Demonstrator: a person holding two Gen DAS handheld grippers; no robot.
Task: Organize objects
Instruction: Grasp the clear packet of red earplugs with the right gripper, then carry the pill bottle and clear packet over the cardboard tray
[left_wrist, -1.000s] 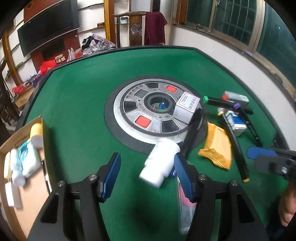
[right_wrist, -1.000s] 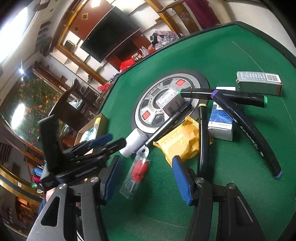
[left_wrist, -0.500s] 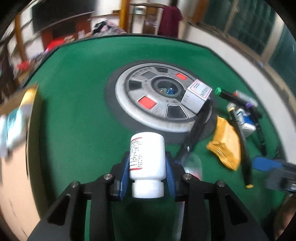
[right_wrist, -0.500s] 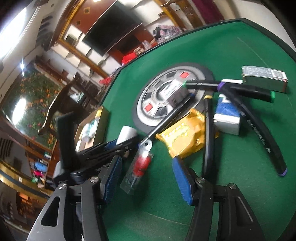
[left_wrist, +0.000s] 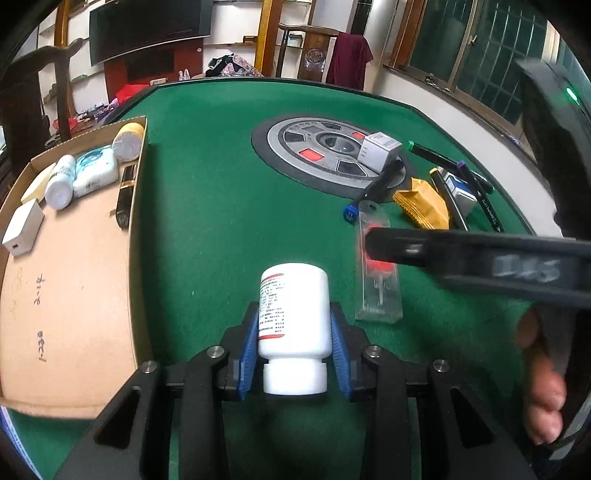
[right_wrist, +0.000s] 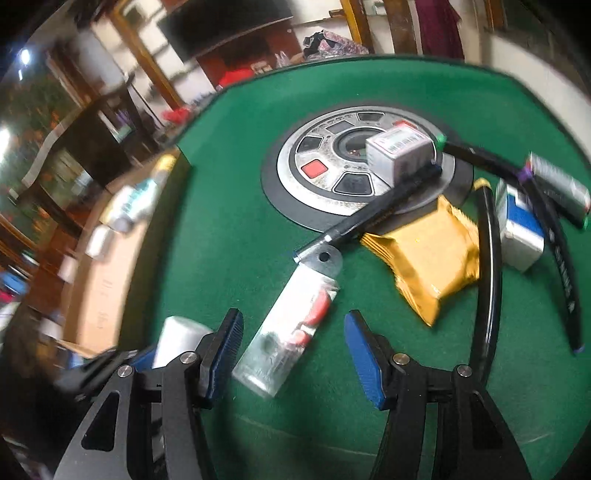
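My left tool (left_wrist: 293, 345) is matt black plastic with ribbed blue pads and small bright metal screws; it holds a smooth white plastic bottle (left_wrist: 293, 314) with a printed paper label. The worktop (left_wrist: 214, 221) wears matt green felt, slightly fuzzy. Its round centre plate (left_wrist: 295, 155) looks like brushed grey metal, scuffed. The tray (left_wrist: 62, 295) is plain brown cardboard, dull and raw. A clear glossy plastic packet (right_wrist: 286, 328) catches the light, and the golden pouch (right_wrist: 432, 258) is shiny crinkled foil. The long pens (right_wrist: 489, 277) are glossy black. The small box (right_wrist: 400, 151) is printed card.
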